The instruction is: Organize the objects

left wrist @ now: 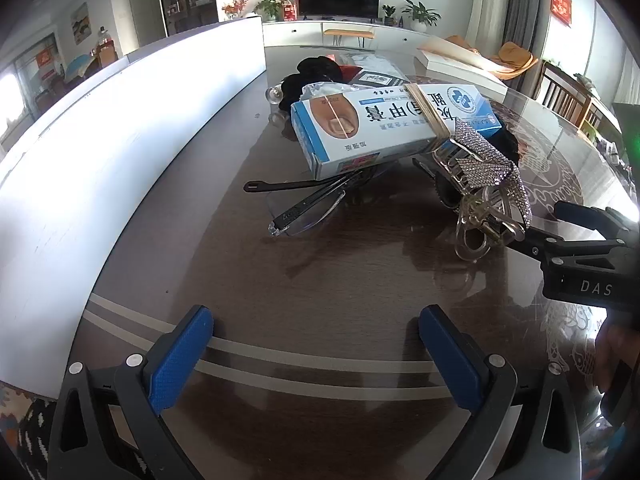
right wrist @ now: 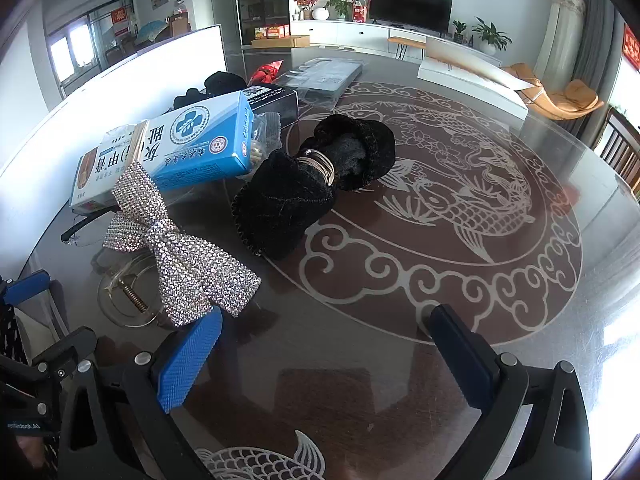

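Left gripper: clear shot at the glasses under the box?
Probably not cleanly. The left gripper is open over bare table, but the blue-and-white box lies across the glasses; only one lens and a temple tip stick out toward it.

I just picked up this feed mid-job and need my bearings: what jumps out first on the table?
The blue-and-white medicine box stands out, propped at a tilt on the clutter, over the folded glasses. Beside it lies a glittering rhinestone bow hair clip, with a black fuzzy bundle ringed by thin gold bands just beyond, on the table's koi pattern. Both the left tongs and the right tongs hang open and empty.
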A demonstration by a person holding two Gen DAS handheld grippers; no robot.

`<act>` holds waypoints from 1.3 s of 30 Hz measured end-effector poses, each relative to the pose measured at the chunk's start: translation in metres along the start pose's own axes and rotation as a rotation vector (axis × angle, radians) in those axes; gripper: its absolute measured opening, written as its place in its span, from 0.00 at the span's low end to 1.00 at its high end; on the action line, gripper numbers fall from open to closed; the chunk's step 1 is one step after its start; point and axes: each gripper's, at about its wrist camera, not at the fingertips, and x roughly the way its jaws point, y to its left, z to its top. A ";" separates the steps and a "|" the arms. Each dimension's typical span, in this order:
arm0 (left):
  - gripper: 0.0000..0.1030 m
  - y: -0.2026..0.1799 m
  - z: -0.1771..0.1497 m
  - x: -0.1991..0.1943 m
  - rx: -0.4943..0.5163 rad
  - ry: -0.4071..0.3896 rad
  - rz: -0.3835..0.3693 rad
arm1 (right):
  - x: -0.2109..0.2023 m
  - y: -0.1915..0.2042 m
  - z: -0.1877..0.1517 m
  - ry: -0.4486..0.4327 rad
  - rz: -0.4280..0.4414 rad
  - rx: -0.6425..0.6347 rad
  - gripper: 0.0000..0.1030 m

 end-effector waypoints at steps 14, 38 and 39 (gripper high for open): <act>1.00 -0.002 0.019 0.005 -0.001 0.143 0.000 | 0.000 0.000 -0.001 -0.001 0.001 -0.002 1.00; 1.00 0.002 0.021 0.004 0.022 0.178 -0.016 | 0.000 0.000 -0.001 -0.001 0.002 -0.003 1.00; 1.00 0.002 0.021 0.004 0.020 0.177 -0.015 | 0.000 0.000 -0.001 -0.001 0.002 -0.003 1.00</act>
